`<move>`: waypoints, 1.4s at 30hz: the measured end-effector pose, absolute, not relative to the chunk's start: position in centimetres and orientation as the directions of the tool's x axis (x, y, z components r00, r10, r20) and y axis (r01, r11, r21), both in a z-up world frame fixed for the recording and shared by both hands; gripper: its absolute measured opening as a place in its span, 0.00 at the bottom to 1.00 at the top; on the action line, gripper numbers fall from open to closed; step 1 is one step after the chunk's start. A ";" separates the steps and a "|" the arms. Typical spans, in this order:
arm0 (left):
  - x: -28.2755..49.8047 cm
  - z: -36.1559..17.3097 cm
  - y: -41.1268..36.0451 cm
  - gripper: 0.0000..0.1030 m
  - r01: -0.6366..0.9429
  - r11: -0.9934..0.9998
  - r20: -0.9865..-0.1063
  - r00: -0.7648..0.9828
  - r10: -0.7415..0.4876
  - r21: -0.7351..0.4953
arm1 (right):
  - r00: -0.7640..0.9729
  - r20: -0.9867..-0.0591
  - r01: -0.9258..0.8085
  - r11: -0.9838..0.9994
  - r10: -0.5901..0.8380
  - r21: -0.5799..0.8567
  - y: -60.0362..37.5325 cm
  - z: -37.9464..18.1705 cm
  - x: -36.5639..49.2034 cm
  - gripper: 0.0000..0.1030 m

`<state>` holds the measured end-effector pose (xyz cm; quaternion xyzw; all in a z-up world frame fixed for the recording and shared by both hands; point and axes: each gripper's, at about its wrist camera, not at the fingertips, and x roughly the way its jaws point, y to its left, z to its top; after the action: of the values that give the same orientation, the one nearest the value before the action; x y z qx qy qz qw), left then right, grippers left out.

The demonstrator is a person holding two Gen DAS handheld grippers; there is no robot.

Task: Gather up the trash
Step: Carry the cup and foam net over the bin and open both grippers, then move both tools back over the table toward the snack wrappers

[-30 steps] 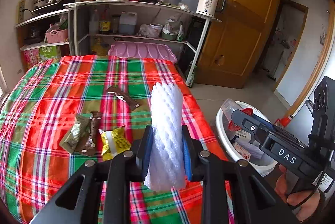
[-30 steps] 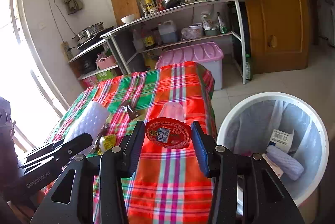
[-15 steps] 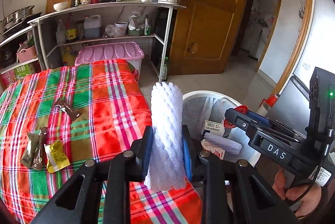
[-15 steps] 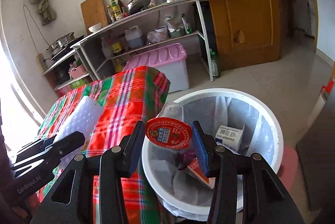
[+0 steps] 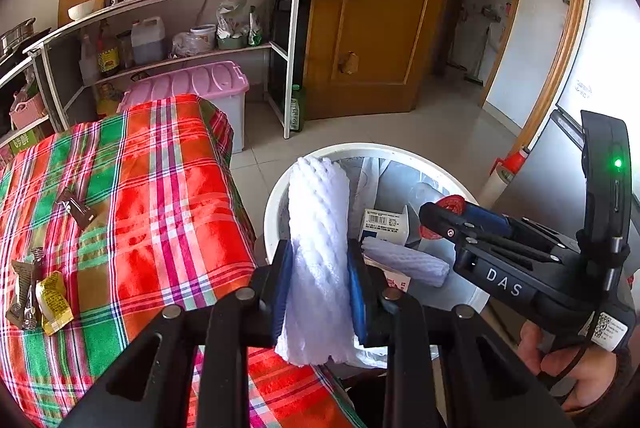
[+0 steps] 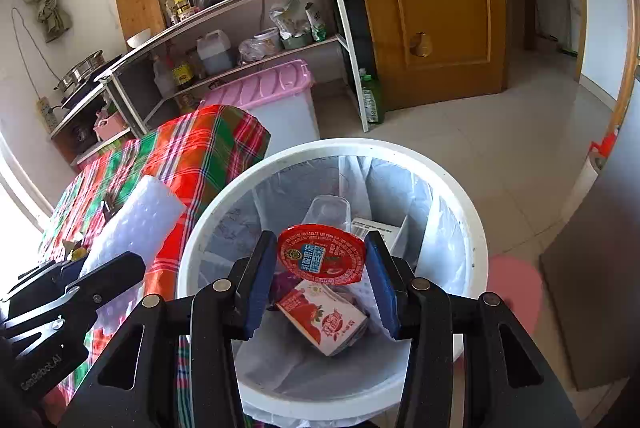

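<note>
The plaid-covered table (image 5: 132,211) fills the left half of my left wrist view, from about 8 to 11 o'clock. Beside its right edge stands the white trash bin (image 6: 460,203), lined with a clear bag; in my right wrist view its rim rings the centre, and in the left view it lies at 3 o'clock of my left gripper. My left gripper (image 5: 319,288) is clamped narrowly on a white foam net sleeve (image 5: 318,248), which stands upright between the blue pads, projecting toward 12 o'clock above the bin's near-left rim. My right gripper (image 6: 321,282) is partly closed, its pads pressing either side of a clear plastic cup with a red foil lid (image 6: 321,254), the lid facing the camera and the cup held over the bin's interior. Inside the bin, at 6 o'clock of that cup, lies a red-and-white carton (image 6: 324,320); a white box with a barcode (image 6: 374,228) lies at 2 o'clock, and another foam sleeve (image 5: 404,262) rests near it. On the cloth remain a yellow wrapper (image 5: 52,302) and dark wrappers (image 5: 78,209) at 9 o'clock.
</note>
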<state>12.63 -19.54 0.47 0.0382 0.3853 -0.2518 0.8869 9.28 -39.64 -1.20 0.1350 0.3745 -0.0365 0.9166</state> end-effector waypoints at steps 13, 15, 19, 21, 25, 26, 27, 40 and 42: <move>12.7 -0.3 -19.9 0.56 0.473 0.871 -0.715 0.561 -0.416 -0.136 | 0.702 -0.712 0.199 0.959 0.003 0.201 -40.6 -1.9 9.6 0.53; 12.7 -0.3 -19.5 0.56 0.470 0.871 -0.714 0.560 -0.420 -0.144 | 0.711 -0.703 0.204 0.958 -0.001 0.204 -40.4 -1.8 9.3 0.53; 12.5 -0.1 -18.6 0.59 0.458 0.878 -0.709 0.571 -0.413 -0.143 | 0.717 -0.697 0.197 0.957 0.008 0.214 -39.9 -1.6 9.2 0.53; 12.3 0.0 -17.8 0.62 0.449 0.881 -0.702 0.580 -0.412 -0.147 | 0.723 -0.691 0.192 0.957 0.012 0.217 -39.4 -1.4 9.0 0.53; 12.2 0.3 -15.7 0.63 0.415 0.896 -0.694 0.600 -0.398 -0.156 | 0.735 -0.678 0.178 0.957 0.025 0.228 -38.5 -0.9 8.7 0.54; 12.2 0.3 -15.2 0.63 0.407 0.900 -0.694 0.602 -0.394 -0.158 | 0.737 -0.675 0.172 0.957 0.031 0.232 -38.2 -0.9 8.7 0.54; 12.2 0.3 -14.6 0.63 0.398 0.903 -0.693 0.606 -0.391 -0.161 | 0.740 -0.672 0.165 0.958 0.038 0.236 -37.9 -0.8 8.7 0.54; 11.5 1.0 -6.7 0.65 0.265 0.947 -0.656 0.686 -0.316 -0.180 | 0.746 -0.656 0.065 0.969 0.112 0.239 -32.6 0.1 9.1 0.55; 11.3 0.9 -5.3 0.65 0.237 0.957 -0.654 0.700 -0.288 -0.168 | 0.745 -0.655 0.045 0.969 0.129 0.241 -31.5 0.2 9.2 0.55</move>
<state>11.28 -5.31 0.94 -0.0355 0.3603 -0.1426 0.9212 9.22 -31.49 0.19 0.1217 0.3563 0.0226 0.9261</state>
